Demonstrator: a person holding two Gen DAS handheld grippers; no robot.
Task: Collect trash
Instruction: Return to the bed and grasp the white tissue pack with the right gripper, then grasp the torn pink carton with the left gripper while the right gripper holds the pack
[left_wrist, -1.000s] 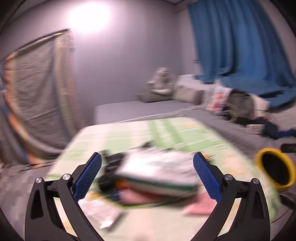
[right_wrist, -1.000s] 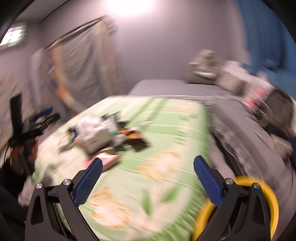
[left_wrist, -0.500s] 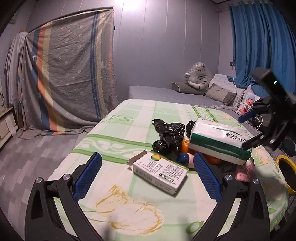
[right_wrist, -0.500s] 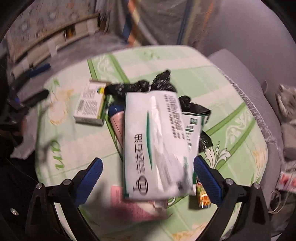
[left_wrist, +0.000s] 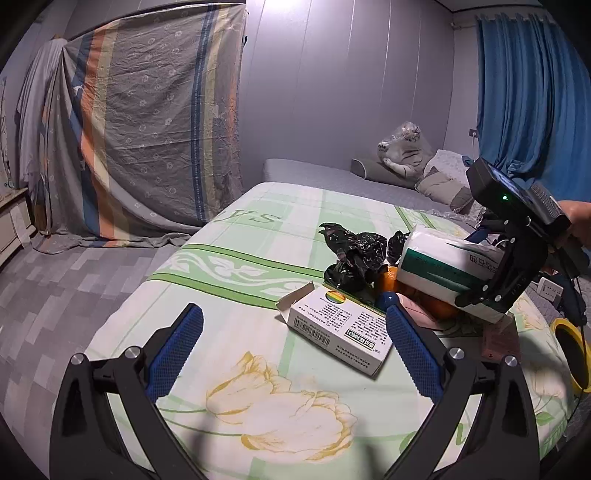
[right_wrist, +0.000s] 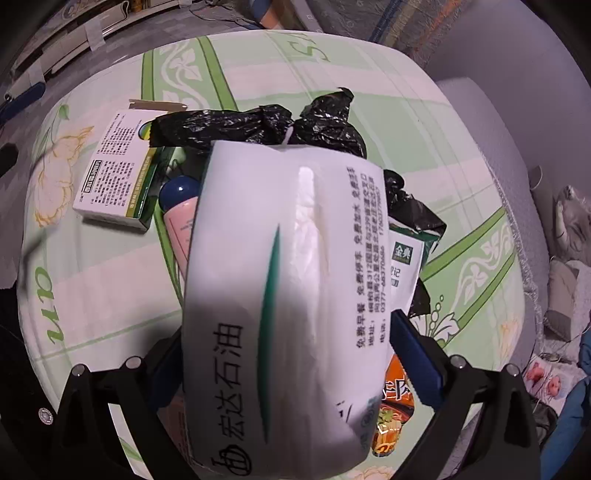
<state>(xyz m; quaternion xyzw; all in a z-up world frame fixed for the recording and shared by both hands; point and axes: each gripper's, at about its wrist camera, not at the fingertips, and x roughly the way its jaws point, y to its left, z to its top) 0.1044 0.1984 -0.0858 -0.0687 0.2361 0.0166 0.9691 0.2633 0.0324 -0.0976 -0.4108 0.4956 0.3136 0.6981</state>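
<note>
A pile of trash lies on the table with the green floral cloth (left_wrist: 240, 266). It holds a white tissue pack (left_wrist: 443, 266), a crumpled black plastic bag (left_wrist: 354, 254), a white medicine box (left_wrist: 340, 328) and a pink tube with a blue cap (right_wrist: 181, 218). My right gripper (right_wrist: 284, 325) is open and straddles the tissue pack (right_wrist: 288, 277), which fills the gap between its fingers. The left wrist view shows that gripper (left_wrist: 480, 266) reaching over the pack from the right. My left gripper (left_wrist: 291, 317) is open above the near side of the table, just short of the medicine box.
A green packet (right_wrist: 404, 254) and an orange snack wrapper (right_wrist: 391, 413) lie under the pack. An orange (left_wrist: 388, 280) and a pink card (left_wrist: 502, 339) are in the pile. A yellow-rimmed bin (left_wrist: 569, 350) stands past the right edge. A bed and blue curtain are behind.
My right gripper has swung over the pile and come down around the tissue pack, which now looks much bigger. My left gripper has settled and hardly moves.
</note>
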